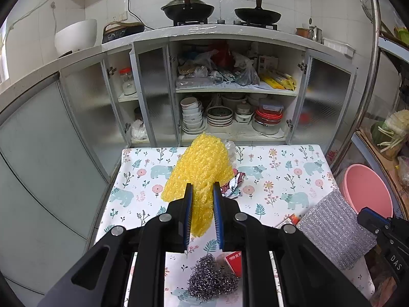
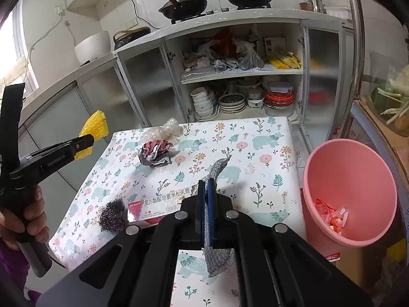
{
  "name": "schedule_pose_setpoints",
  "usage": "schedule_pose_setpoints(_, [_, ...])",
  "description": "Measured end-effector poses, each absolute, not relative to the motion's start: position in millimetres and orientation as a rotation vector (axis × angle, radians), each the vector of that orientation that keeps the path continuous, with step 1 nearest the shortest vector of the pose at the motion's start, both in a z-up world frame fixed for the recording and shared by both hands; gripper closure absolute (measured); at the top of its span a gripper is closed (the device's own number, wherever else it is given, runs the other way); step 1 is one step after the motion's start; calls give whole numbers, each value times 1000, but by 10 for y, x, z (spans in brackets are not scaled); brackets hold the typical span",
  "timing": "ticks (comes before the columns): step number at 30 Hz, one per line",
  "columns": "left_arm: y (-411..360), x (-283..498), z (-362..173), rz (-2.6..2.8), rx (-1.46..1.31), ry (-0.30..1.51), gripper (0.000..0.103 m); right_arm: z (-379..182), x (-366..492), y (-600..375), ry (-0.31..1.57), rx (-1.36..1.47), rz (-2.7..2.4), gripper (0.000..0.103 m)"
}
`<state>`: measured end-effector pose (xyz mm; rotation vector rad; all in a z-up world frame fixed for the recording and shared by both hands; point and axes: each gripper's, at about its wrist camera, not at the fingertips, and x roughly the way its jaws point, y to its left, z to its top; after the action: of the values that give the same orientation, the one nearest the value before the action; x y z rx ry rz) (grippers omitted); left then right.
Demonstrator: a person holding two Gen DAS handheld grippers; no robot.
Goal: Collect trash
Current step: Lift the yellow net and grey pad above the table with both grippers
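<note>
My left gripper (image 1: 202, 192) is shut on a yellow foam net (image 1: 202, 168) and holds it above the floral table (image 1: 281, 179); it also shows in the right wrist view (image 2: 93, 128). My right gripper (image 2: 207, 181) is shut on a silver bubble-foil sheet (image 2: 218, 168), also in the left wrist view (image 1: 332, 230). On the table lie a crumpled red-and-white wrapper (image 2: 156, 152), a clear plastic wad (image 2: 166, 130), a steel wool scrubber (image 2: 113, 216) and a flat medicine box (image 2: 158, 206). A pink bin (image 2: 350, 194) with some red wrappers stands right of the table.
An open cabinet (image 1: 230, 97) with bowls, plates and bags stands behind the table. Two pans sit on the stove above it. A shelf with vegetables (image 2: 393, 102) is at the far right. The person's hand (image 2: 30, 217) holds the left gripper.
</note>
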<state>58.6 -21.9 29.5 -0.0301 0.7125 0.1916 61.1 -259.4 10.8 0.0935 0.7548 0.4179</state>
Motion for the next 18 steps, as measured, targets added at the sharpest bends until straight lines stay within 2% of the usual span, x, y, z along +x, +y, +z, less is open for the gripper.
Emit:
schedule_pose_setpoints(12, [-329,601,345,193,-11,702,89,192,614,-2684,738,94,422,103])
schedule_pose_setpoints(18, [-391,601,349,191,-2,699,89,8,724,-2700,846,93,402,102])
